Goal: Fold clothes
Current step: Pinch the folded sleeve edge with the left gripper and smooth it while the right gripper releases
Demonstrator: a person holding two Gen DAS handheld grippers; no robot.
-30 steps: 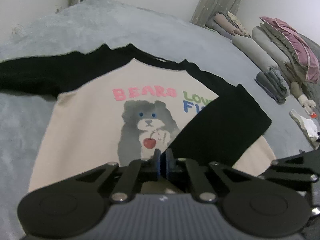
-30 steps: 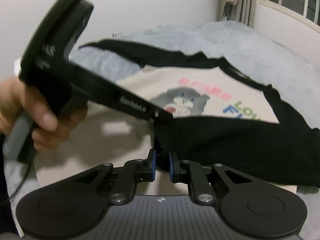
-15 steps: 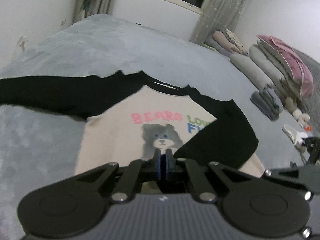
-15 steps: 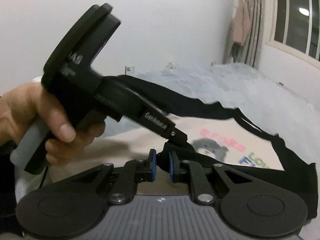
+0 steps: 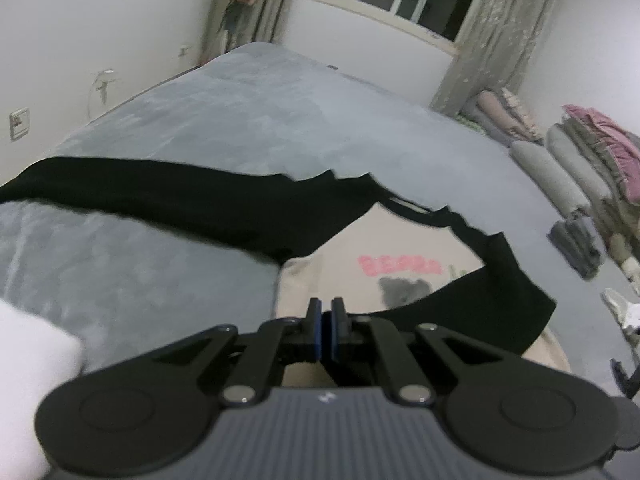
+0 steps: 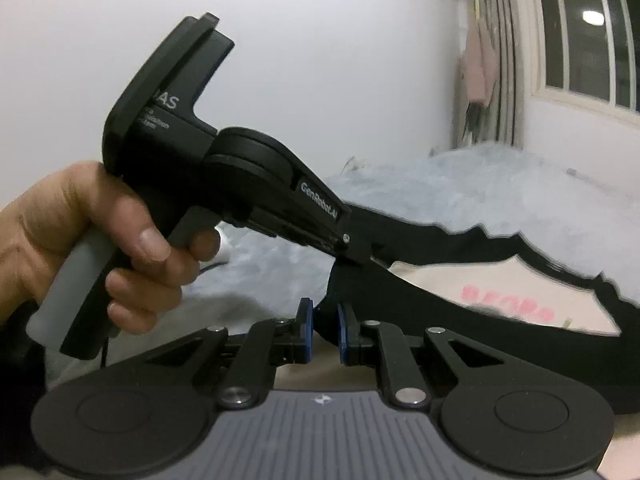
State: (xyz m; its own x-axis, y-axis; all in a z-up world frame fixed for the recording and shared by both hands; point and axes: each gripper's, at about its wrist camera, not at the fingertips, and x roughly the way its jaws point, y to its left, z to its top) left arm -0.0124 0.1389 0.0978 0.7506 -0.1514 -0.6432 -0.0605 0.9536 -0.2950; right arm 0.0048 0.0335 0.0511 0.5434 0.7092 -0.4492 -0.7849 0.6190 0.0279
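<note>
Left wrist view: cream, black-sleeved shirt [image 5: 332,256], both hand-held grippers [image 5: 325,330] [image 6: 323,330] clamped on its fabric.

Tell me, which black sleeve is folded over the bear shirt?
The right-hand sleeve in the left wrist view; it crosses the cream front. The other sleeve lies stretched out on the bed.

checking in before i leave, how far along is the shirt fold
Early. Done: one black sleeve already lies folded across the cream front of the shirt. In hand: the right claw pinches black fabric, the left claw is shut at the shirt's near edge. Left: the long sleeve lies spread on the bed, and the body is unfolded.
</note>
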